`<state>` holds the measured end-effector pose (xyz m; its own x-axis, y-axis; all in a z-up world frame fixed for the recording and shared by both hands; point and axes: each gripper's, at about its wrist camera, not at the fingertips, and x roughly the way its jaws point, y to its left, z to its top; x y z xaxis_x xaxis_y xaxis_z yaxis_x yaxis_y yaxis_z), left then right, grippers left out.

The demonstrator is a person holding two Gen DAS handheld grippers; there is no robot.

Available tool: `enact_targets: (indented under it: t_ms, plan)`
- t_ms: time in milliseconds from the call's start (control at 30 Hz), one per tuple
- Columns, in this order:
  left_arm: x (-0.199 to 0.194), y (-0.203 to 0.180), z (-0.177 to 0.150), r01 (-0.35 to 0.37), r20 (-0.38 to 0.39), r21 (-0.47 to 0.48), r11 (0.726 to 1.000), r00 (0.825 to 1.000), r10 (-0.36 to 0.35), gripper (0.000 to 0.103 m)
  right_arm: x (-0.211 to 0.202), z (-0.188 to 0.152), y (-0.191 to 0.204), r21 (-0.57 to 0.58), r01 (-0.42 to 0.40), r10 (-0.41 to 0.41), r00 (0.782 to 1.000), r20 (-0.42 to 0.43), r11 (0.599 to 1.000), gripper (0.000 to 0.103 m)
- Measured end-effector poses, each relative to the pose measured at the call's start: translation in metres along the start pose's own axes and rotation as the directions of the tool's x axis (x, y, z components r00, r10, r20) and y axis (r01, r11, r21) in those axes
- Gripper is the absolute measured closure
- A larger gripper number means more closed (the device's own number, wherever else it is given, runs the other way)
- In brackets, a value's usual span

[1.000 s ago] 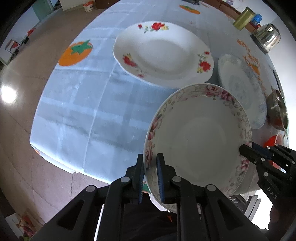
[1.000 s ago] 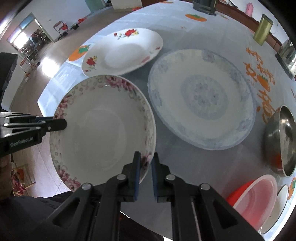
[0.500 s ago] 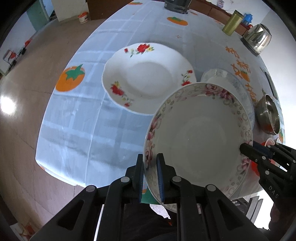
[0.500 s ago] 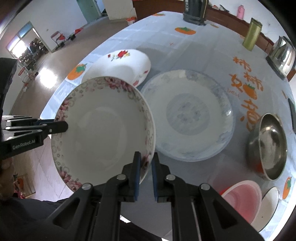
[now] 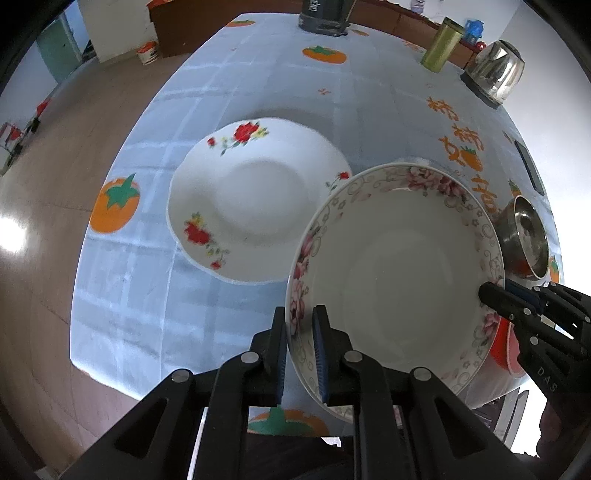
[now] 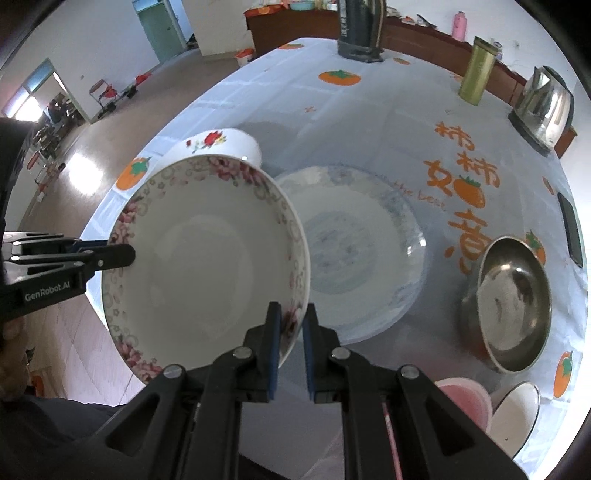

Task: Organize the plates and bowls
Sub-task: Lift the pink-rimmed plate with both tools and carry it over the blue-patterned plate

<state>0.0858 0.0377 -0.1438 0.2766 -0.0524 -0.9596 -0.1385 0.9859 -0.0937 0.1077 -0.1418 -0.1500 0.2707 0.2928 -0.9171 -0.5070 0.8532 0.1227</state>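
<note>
One round table point(image 5: 258, 96) under a pale blue checked cloth printed with orange persimmons, carrying the remaining crockery

Largest dish on it: blue-patterned plate point(image 6: 354, 251), flat on the cloth at centre of the right wrist view, partly hidden behind the lifted plate

Next: white red-rose plate point(image 5: 255, 199), flat on the cloth, left of the blue-patterned plate; far edge alone visible in the right wrist view point(image 6: 221, 142)

Held clear above the near table edge: pink-flower plate point(image 5: 399, 273), tilted, hollow side facing the cameras, gripped at two opposite points of its rim; also seen in the right wrist view point(image 6: 207, 266)

Left tool point(image 5: 300, 332): clamped on the pink-flower plate, one finger at each face of the near left rim; seen from the side in the right wrist view point(image 6: 122, 255), tip on the rim

Right tool point(image 6: 291, 325): clamped on the pink-flower plate at the opposite rim, jaws almost together; seen in the left wrist view point(image 5: 493, 293)

Steel bowl point(image 6: 511, 306): right of the blue-patterned plate, apart from it, upright

Pink bowl point(image 6: 469, 400) and small white bowl point(image 6: 517, 411): near right table edge, side by side, partly cut off by the right tool

Far side: steel kettle point(image 6: 545, 105), green canister point(image 6: 476, 75), dark appliance point(image 6: 362, 31)

Right edge: dark phone point(image 6: 570, 230), lying flat
</note>
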Motion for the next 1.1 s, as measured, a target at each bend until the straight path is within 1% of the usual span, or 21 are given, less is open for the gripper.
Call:
enact_targets:
  t_ms: [200,567,1100]
  plan:
    - [0.002,-0.011,0.015,0.005,0.01,0.026,1.0,1.0,-0.005,0.088,-0.003,0.007,-0.014,0.019,0.014,-0.014,1.0,0.015,1.0,0.092]
    - [0.008,-0.026,0.033,0.011,0.01,0.049,0.999,1.0,-0.012,0.088,-0.003,0.016,-0.035,0.041,0.027,-0.028,0.999,0.023,0.999,0.092]
    - [0.024,-0.043,0.052,0.013,-0.01,0.069,0.998,1.0,-0.012,0.088,0.006,0.024,-0.058,0.065,0.037,-0.038,0.999,0.006,0.997,0.092]
